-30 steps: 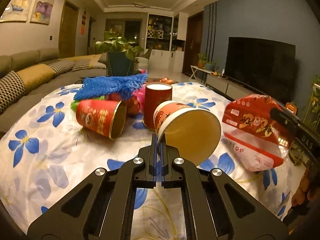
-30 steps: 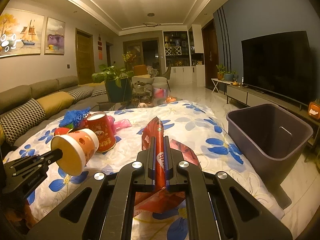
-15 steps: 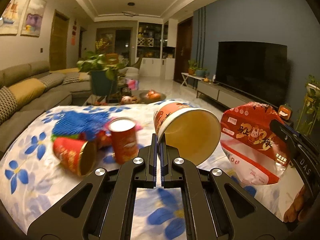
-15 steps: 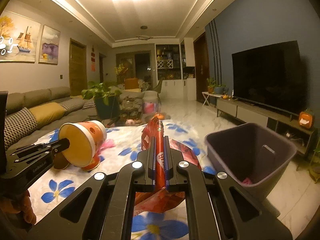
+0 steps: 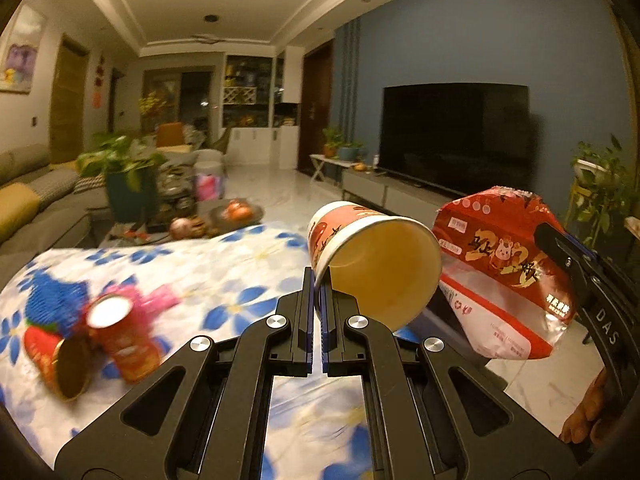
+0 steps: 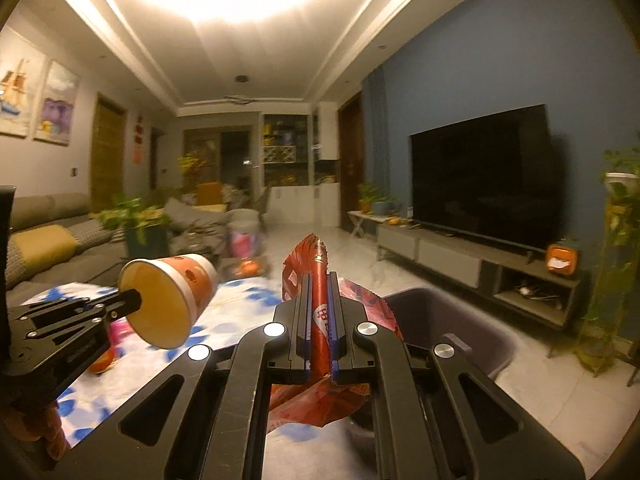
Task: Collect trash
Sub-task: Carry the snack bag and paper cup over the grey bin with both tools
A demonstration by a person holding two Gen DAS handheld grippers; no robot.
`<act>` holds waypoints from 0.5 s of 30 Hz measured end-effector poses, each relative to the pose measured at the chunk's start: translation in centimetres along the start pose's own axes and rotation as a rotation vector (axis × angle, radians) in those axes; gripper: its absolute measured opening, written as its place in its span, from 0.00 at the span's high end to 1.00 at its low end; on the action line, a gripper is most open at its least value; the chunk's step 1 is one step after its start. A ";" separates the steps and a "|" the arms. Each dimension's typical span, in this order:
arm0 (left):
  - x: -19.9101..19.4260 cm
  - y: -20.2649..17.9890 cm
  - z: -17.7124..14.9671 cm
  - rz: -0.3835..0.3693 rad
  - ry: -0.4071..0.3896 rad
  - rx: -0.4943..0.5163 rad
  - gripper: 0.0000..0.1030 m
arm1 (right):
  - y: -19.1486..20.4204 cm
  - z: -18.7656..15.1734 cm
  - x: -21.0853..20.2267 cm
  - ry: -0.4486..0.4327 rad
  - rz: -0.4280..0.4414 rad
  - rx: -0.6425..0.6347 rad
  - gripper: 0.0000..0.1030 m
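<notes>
- My left gripper (image 5: 318,280) pinches the rim of a red-and-white paper cup (image 5: 372,256), held in the air on its side, its pale inside facing me.
- My right gripper (image 6: 320,280) is clamped on a glossy red snack bag (image 5: 504,276) with a clear window; its print is too small to read.
- Just ahead of it, lower, sits a dark plastic bin (image 6: 476,328).
- "DAS" is printed on the right gripper's black frame.
- Far to my left, two red cans (image 5: 120,340) lie on a blue-flowered cloth (image 5: 224,276).

Each view is taken from behind a gripper, looking forward along its fingers across a flowered tablecloth (image 5: 224,264) toward the television (image 6: 480,176). The paper cup (image 5: 376,264) and red bag (image 6: 320,280) are seen close in both views.
</notes>
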State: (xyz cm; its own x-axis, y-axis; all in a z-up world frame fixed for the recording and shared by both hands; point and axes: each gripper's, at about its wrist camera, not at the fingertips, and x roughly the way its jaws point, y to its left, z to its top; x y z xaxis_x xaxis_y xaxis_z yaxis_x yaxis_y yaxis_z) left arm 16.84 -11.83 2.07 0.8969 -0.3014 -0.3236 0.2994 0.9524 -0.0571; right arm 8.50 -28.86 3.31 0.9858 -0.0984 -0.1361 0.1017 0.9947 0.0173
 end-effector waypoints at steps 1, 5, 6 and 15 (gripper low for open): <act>0.4 -0.6 0.2 -0.013 -0.004 0.006 0.98 | -0.6 0.1 0.2 -0.003 -0.014 0.005 0.93; 2.4 -3.3 0.8 -0.063 -0.011 0.019 0.98 | -3.9 0.4 1.1 -0.011 -0.086 0.024 0.93; 3.1 -3.9 0.9 -0.074 -0.009 0.019 0.98 | -4.5 0.4 1.3 -0.011 -0.097 0.028 0.93; 8.1 -7.6 0.9 -0.147 0.014 0.025 0.98 | -8.2 -0.4 3.1 -0.004 -0.164 0.049 0.93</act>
State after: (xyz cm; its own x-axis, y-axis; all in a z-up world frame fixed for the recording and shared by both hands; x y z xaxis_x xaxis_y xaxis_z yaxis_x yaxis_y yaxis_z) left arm 22.16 -21.52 0.77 0.8384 -0.4364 -0.3266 0.4351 0.8967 -0.0812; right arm 10.66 -37.30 2.40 0.9559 -0.2600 -0.1370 0.2679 0.9625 0.0432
